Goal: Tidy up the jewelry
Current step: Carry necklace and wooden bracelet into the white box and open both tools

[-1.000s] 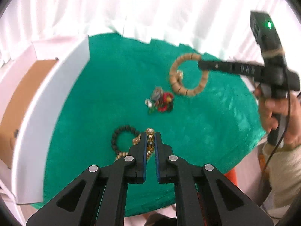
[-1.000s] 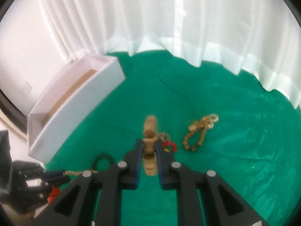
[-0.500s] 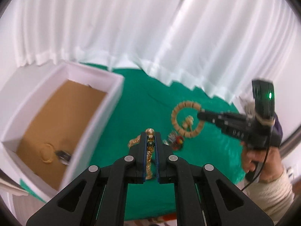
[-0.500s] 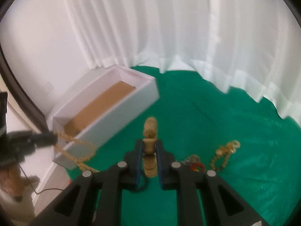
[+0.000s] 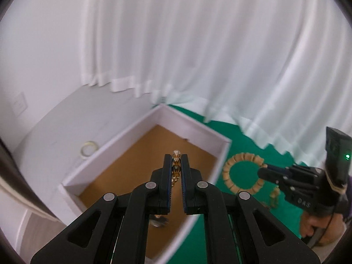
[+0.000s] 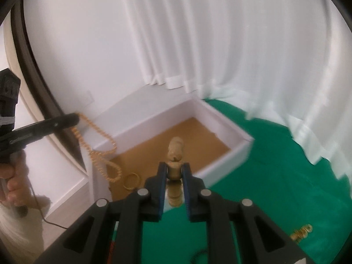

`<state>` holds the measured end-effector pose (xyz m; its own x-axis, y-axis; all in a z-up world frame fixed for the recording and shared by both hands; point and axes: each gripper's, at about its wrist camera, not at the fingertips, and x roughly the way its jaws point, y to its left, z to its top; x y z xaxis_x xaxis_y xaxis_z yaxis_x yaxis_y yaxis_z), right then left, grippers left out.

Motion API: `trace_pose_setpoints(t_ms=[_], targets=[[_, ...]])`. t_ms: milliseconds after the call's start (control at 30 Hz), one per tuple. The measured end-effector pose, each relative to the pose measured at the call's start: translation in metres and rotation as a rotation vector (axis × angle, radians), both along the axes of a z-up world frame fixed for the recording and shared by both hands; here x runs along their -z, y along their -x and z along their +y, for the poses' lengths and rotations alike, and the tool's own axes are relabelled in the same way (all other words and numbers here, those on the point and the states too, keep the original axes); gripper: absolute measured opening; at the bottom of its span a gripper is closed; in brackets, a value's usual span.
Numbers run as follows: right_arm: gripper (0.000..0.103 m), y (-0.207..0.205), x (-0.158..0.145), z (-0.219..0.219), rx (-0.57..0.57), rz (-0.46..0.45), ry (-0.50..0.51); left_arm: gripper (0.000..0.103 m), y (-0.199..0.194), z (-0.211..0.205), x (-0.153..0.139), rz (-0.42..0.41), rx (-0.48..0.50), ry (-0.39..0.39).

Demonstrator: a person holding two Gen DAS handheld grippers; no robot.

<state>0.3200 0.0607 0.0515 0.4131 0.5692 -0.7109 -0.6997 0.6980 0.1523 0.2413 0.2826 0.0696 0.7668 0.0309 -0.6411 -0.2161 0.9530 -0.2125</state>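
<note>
The long string of small amber-gold beads (image 5: 176, 165) looked light and limp, likely to swing and slip, so a pinch across a few beads suited it; the left hand-held gripper (image 5: 176, 162) was clamped on it above the white box with a brown cardboard floor (image 5: 140, 176), the rest dangling below. The chunky tan wooden-bead bracelet (image 6: 175, 165), stiffer, was clamped by its rim in the right hand-held gripper (image 6: 175, 168), over the box's near wall beside the green-covered table (image 6: 275, 176).

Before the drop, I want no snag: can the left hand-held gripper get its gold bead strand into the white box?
Probably yes. The left hand-held gripper holds the gold bead strand above the white box, whose top is open, nothing blocking.
</note>
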Motion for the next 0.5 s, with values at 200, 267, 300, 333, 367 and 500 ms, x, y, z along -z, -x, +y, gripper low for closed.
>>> trace_pose_setpoints(t_ms=[200,267,300,333,367,500], targets=[[0.014,-0.025,0.041,0.076,-0.064,0.032,0.068,0.005,-0.025,0.039,0.048,0.089,-0.07,0.026],[0.014,-0.03,0.055,0.094,-0.083,0.06,0.075,0.005,-0.032,0.047,0.064,0.127,-0.084,0.039],[0.014,-0.032,0.062,0.1,-0.089,0.069,0.077,0.005,-0.036,0.051,0.073,0.141,-0.091,0.045],[0.014,-0.034,0.07,0.109,-0.102,0.08,0.078,0.005,-0.04,0.053,0.079,0.151,-0.096,0.047],[0.014,-0.036,0.076,0.115,-0.114,0.09,0.079,0.005,-0.044,0.055,0.085,0.161,-0.1,0.047],[0.015,-0.038,0.094,0.134,-0.138,0.09,0.1,0.005,-0.057,0.057,0.104,0.191,-0.116,0.035]])
